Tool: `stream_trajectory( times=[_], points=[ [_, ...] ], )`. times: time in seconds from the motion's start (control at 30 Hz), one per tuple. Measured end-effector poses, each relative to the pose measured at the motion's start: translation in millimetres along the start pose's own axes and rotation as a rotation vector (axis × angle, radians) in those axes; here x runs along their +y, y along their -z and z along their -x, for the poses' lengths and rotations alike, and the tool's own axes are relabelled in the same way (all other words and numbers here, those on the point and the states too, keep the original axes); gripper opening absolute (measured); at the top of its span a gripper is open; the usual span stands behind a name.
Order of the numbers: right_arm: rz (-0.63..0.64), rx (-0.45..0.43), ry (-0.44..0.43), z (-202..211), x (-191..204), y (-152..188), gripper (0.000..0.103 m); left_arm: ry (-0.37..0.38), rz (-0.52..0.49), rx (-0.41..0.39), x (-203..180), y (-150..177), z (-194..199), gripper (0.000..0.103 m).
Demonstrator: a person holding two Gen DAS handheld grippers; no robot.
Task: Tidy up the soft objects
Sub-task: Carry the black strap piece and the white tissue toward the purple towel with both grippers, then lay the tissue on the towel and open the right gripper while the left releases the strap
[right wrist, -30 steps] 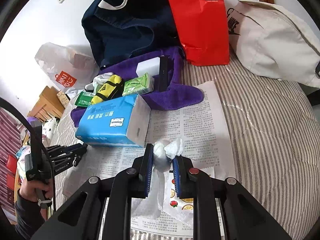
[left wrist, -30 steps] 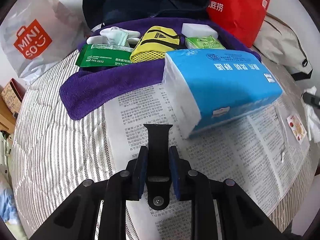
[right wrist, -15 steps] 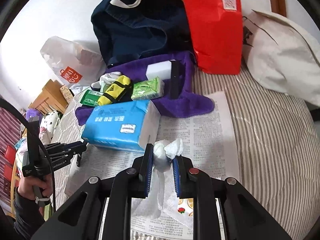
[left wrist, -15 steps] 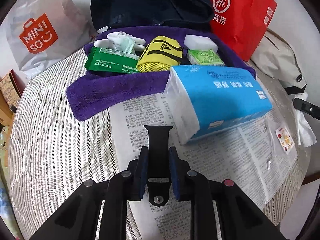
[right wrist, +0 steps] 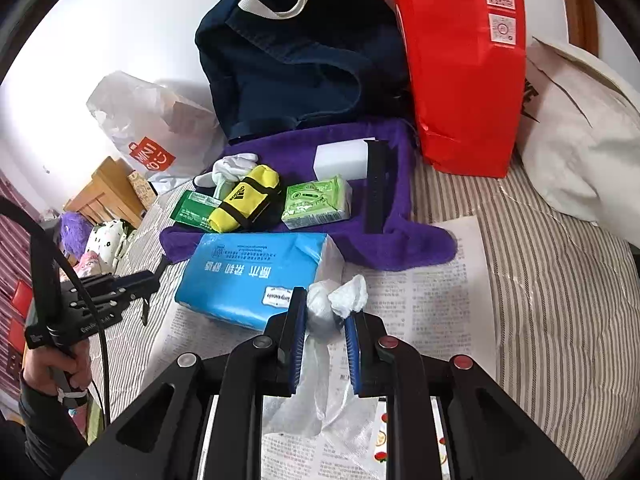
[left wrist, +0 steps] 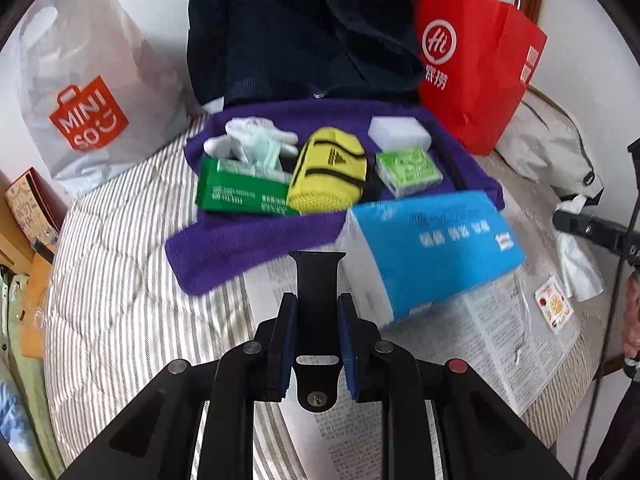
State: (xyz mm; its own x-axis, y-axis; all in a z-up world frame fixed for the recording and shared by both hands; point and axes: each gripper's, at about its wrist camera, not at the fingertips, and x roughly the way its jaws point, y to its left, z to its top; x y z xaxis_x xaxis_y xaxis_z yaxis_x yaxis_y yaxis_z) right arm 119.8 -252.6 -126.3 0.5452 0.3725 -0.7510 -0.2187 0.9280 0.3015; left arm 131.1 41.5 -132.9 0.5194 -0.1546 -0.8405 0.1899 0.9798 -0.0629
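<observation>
My left gripper (left wrist: 318,312) is shut on a black strap (left wrist: 318,280) and holds it above the newspaper (left wrist: 492,328). My right gripper (right wrist: 322,316) is shut on a clear plastic bag (right wrist: 328,308) that hangs below it. A blue tissue pack (left wrist: 432,248) lies on the newspaper just right of the left gripper, and it also shows in the right wrist view (right wrist: 256,276). Behind it a purple towel (left wrist: 256,240) holds a green pack (left wrist: 244,196), a yellow pouch (left wrist: 328,176), a small green tissue pack (left wrist: 408,170), a white sponge (left wrist: 398,132) and white gloves (left wrist: 252,140).
A navy bag (left wrist: 300,32), a red paper bag (left wrist: 476,64), a white Miniso bag (left wrist: 84,100) and a cream bag (right wrist: 580,140) line the back of the striped bed (left wrist: 120,280). A second black strap (right wrist: 378,188) lies on the towel's right side. Wooden furniture (right wrist: 104,196) stands at left.
The left gripper has moved back and tilted up with the strap, so the towel and bags sit lower in view. The right gripper has moved slightly toward the tissue pack, bag still held.
</observation>
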Motion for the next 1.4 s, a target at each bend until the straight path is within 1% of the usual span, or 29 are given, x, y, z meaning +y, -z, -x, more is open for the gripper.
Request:
stream_trajectory(
  times=[0.37, 0.6, 1.07, 1.4],
  points=[
    [0.025, 0.006, 0.019, -10.9, 4.1, -19.9, 0.018, 0.025, 0.027, -0.060, 7.8, -29.4, 12.3, 0.020],
    [0.037, 0.000, 0.026, -17.6, 7.3, -37.0, 0.018, 0.030, 0.026, -0.078, 11.8, -45.6, 13.4, 0.020],
    [0.049, 0.006, 0.028, -42.2, 9.9, -66.7, 0.018, 0.052, 0.049, -0.084, 26.8, -67.1, 0.4, 0.020],
    [0.065, 0.009, 0.051, -74.8, 1.4, -106.3, 0.018, 0.045, 0.058, -0.085, 37.1, -88.2, -13.1, 0.020]
  ],
)
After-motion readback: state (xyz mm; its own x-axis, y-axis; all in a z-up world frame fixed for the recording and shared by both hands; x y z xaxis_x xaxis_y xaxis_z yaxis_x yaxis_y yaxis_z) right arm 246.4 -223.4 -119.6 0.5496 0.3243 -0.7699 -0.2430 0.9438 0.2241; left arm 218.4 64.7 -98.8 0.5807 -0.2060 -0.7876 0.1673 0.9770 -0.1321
